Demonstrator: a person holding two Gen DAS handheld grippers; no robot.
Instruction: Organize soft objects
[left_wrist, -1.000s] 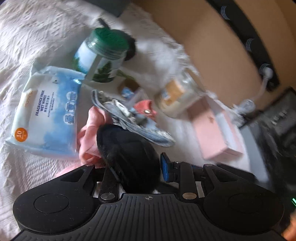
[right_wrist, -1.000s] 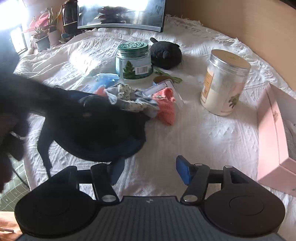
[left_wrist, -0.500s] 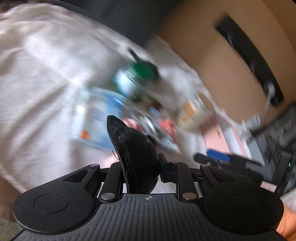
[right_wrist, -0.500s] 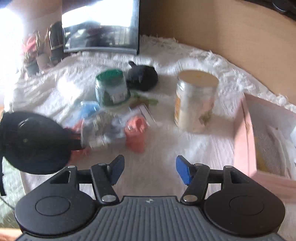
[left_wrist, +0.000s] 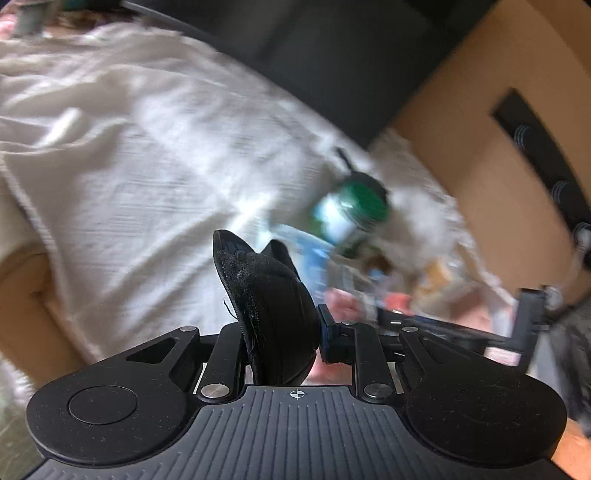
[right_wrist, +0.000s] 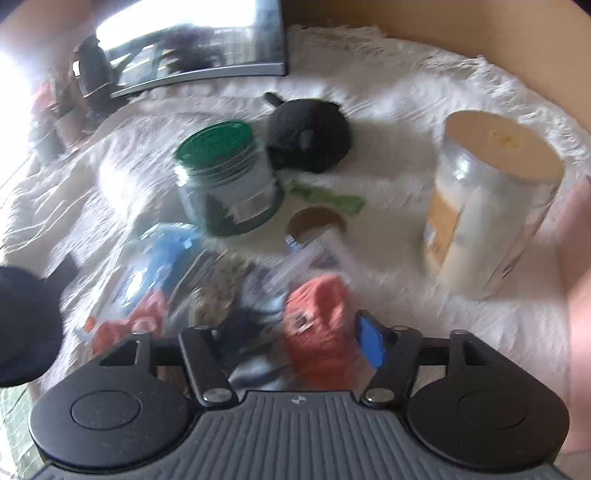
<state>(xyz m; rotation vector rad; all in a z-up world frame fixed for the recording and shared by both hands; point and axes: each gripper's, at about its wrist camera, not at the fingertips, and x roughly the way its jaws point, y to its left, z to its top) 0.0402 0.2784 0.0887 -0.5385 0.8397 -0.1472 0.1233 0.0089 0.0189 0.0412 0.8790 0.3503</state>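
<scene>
A black soft pouch-like thing stands on edge in my left gripper, which is shut on it and holds it above the white bedspread, left of the pile. The same black thing shows at the right wrist view's left edge. My right gripper is low over the blurred pile of cloth. Its jaws are closing, with an orange-red cloth and a grey-blue patterned cloth between them. I cannot see the pads pressing on the cloth.
Behind the pile stand a green-lidded jar, a black plush and a large clear jar of cream contents. A blue wet-wipes pack lies left of the pile. A monitor stands at the back, a pink box at the right.
My left gripper has carried the black thing up and left, away from the pile. The right gripper has moved forward over the pile and its jaws have narrowed around the orange-red cloth.
</scene>
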